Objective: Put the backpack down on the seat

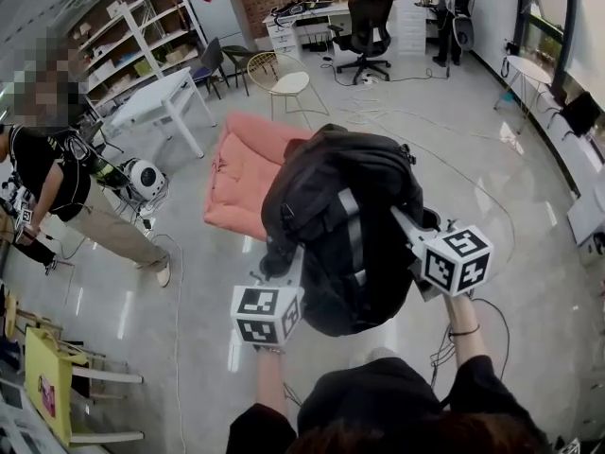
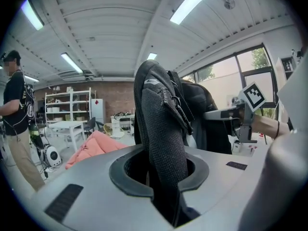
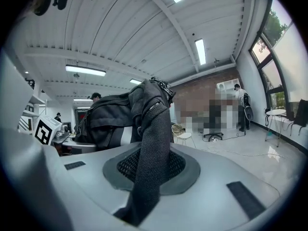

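Observation:
In the head view a black backpack [image 1: 340, 225] hangs in the air between my two grippers. Beyond it on the floor lies the seat, a pink cushion [image 1: 244, 168]. My left gripper [image 1: 286, 265] is shut on a black mesh shoulder strap [image 2: 161, 129], which runs up out of its jaws to the backpack [image 2: 197, 114]. My right gripper [image 1: 408, 227] is shut on the other mesh strap [image 3: 153, 143], with the backpack [image 3: 103, 119] to its left. The left gripper view shows the pink seat [image 2: 94, 147] low at the left.
A person in a black shirt [image 1: 52, 183] stands at the left beside a small white device [image 1: 144, 179]. A white table [image 1: 161, 97], chairs [image 1: 288, 83], an office chair [image 1: 369, 22] and shelves stand behind the seat. A yellow chair [image 1: 47, 381] is near left. Cables cross the floor.

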Available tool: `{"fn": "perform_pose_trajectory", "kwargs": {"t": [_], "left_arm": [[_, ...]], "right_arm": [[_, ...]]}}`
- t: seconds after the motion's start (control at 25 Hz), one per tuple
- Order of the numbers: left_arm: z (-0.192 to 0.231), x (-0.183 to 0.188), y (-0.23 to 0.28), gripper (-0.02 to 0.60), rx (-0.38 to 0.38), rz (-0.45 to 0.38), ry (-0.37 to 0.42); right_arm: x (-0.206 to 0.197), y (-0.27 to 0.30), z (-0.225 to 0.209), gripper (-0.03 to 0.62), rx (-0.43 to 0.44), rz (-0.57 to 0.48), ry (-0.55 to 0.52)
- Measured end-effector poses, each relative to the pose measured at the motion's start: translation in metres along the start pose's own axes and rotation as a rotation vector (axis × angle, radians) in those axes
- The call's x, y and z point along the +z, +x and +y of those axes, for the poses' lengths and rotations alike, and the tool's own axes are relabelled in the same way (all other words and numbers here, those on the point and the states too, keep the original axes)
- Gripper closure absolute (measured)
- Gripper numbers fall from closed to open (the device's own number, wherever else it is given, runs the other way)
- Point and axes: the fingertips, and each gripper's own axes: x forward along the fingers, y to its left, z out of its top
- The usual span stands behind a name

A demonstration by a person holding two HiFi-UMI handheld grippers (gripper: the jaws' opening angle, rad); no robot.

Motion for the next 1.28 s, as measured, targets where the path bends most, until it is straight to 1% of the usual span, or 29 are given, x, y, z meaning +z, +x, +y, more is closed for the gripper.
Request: {"fn": "perform_pose_trajectory", "kwargs": {"t": [0.16, 0.4, 0.6, 0.84, 1.12, 1.28], "left_arm": [[0.016, 0.009, 0.027, 0.492, -0.01, -0.001, 0.01], [0.039, 0.016, 0.068, 0.492, -0.009, 0.004, -0.013], [0.068, 0.025, 0.115, 0.492, 0.006, 0.016, -0.028], [0.091, 0.03, 0.175, 0.492, 0.036, 0.04, -0.057], [0.124, 0.051, 0.244, 0.492, 0.087, 0.061, -0.085], [0.143, 0.052, 0.278, 0.492, 0.124, 0.069, -0.104]], "right_arm": [[0.007, 0.024, -0.016, 0.533, -0.011, -0.009, 0.006], [0.018, 0.067, -0.042, 0.533, -0.011, 0.002, -0.003], [0.025, 0.118, -0.07, 0.533, 0.004, 0.016, 0.002], [0.027, 0.175, -0.113, 0.533, 0.029, 0.042, 0.022], [0.047, 0.247, -0.163, 0.533, 0.081, 0.062, 0.033], [0.047, 0.285, -0.185, 0.533, 0.117, 0.072, 0.041]]}}
